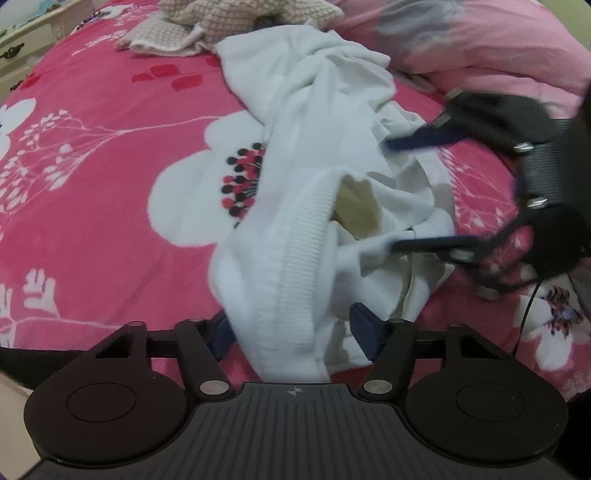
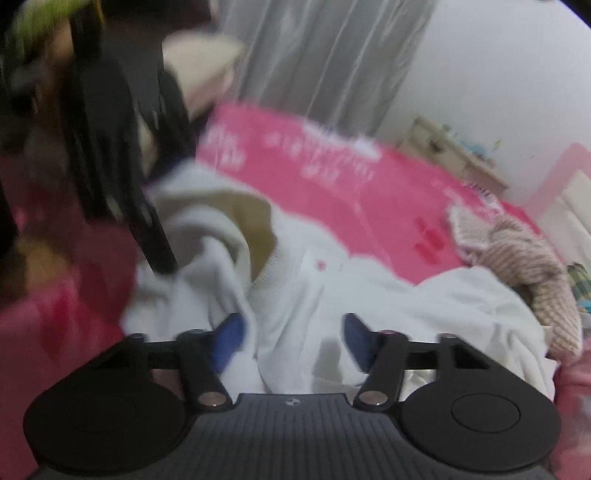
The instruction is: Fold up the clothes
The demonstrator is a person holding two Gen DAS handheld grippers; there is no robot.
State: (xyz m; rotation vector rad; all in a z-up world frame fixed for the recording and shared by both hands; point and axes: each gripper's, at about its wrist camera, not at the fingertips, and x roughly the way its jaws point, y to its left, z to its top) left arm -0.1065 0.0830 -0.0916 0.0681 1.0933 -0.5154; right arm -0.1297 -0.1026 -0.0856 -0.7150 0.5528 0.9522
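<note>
White garment (image 1: 317, 155) is lying crumpled mid-bed on the pink floral bedspread (image 1: 110, 147), with bare spread to its left. Its ribbed hem is passing between the left gripper (image 1: 295, 332)'s part-open fingers; the right gripper (image 2: 291, 339) is straddling folds, grip unclear. A knitted beige garment (image 1: 229, 18) is sitting beyond.

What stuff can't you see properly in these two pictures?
- White garment: its lower hem is cut off behind the left tongs body in the left view, and it lies bunched, so its shape stays unclear.
- Right tongs: the right view is smeared by motion, so whether the pads press the cloth cannot be told.
- Knitted beige garment: cut off by the top edge.
- Dresser: cropped at the left edge.
</note>
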